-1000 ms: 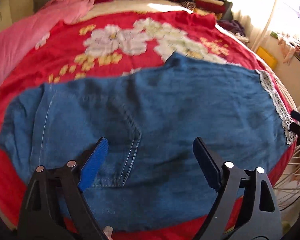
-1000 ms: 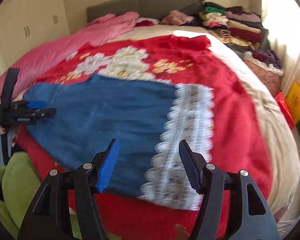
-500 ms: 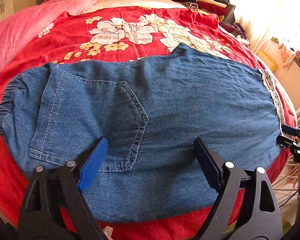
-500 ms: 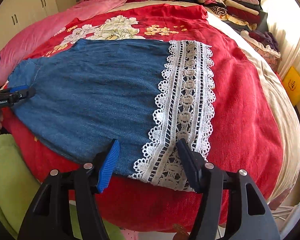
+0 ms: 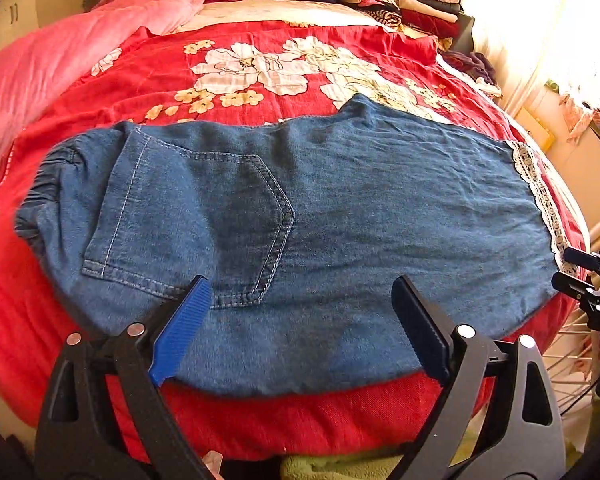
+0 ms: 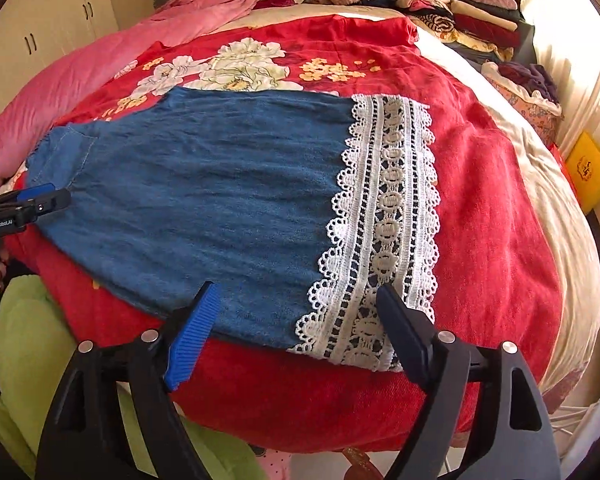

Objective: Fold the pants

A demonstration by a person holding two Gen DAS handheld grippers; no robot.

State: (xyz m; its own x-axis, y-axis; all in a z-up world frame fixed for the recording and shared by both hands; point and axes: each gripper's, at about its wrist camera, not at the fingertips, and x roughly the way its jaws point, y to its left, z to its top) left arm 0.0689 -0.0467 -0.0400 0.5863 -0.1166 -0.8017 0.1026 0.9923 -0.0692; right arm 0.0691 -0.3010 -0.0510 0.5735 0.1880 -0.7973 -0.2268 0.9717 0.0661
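The blue pants (image 5: pixel 300 216) now lie flat and spread out on the red flowered blanket (image 5: pixel 260 60) on the bed, with the lace hem (image 6: pixel 384 220) at one end. A second ago they looked bunched and blurry, so the smoothing seems done and a fold can come next. Both the left tongs (image 5: pixel 300 320) and the right tongs (image 6: pixel 296 324) are opening wide and hold nothing. A pink quilt (image 5: pixel 60 60) and stacked clothes (image 6: pixel 460 8) sit at the far end of the bed.
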